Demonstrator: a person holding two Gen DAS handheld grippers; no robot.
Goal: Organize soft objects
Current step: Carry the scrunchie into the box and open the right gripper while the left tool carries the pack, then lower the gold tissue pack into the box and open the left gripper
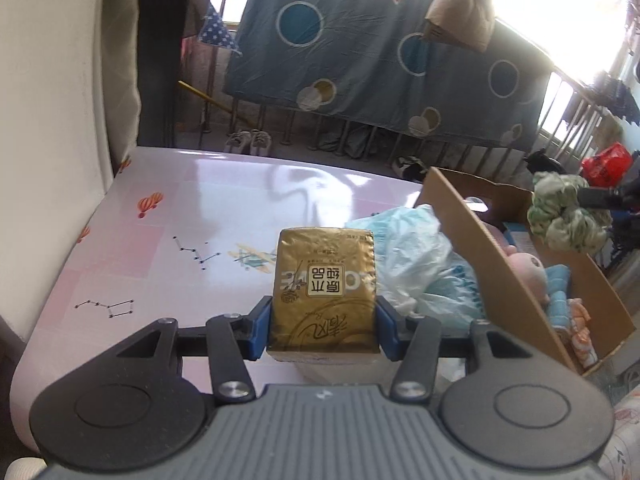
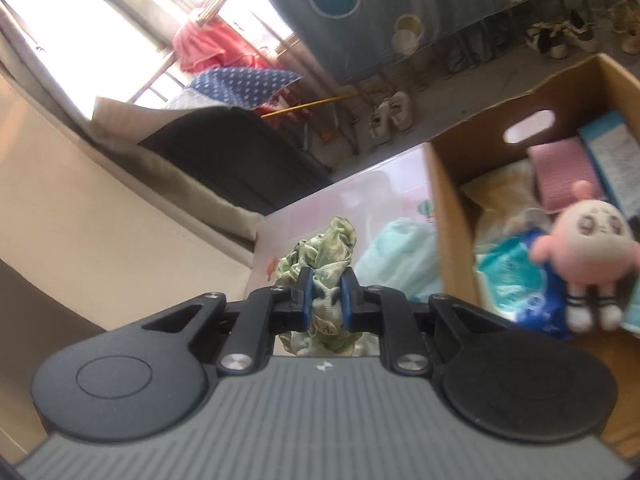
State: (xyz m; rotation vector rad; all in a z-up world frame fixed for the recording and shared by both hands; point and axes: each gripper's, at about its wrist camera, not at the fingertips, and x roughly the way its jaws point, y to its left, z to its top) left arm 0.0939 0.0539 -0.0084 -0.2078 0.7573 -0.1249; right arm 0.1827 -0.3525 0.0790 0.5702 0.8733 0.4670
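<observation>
My left gripper [image 1: 325, 326] is shut on a gold tissue pack [image 1: 325, 280], held above the pink table [image 1: 160, 240]. My right gripper [image 2: 326, 300] is shut on a green patterned scrunchie [image 2: 328, 252]; in the left wrist view that scrunchie [image 1: 566, 210] hangs over the cardboard box [image 1: 480, 248] at the right. The box [image 2: 448, 184] holds a pink plush doll [image 2: 588, 248], a pink pack [image 2: 564, 172] and blue packs. A pale blue plastic bag [image 1: 412, 256] lies on the table beside the box's left wall.
A beige sofa arm [image 1: 60, 100] borders the table on the left. Behind the table a blue sheet with circles [image 1: 380, 48] hangs over a railing, with shoes [image 1: 248, 142] on the floor below it.
</observation>
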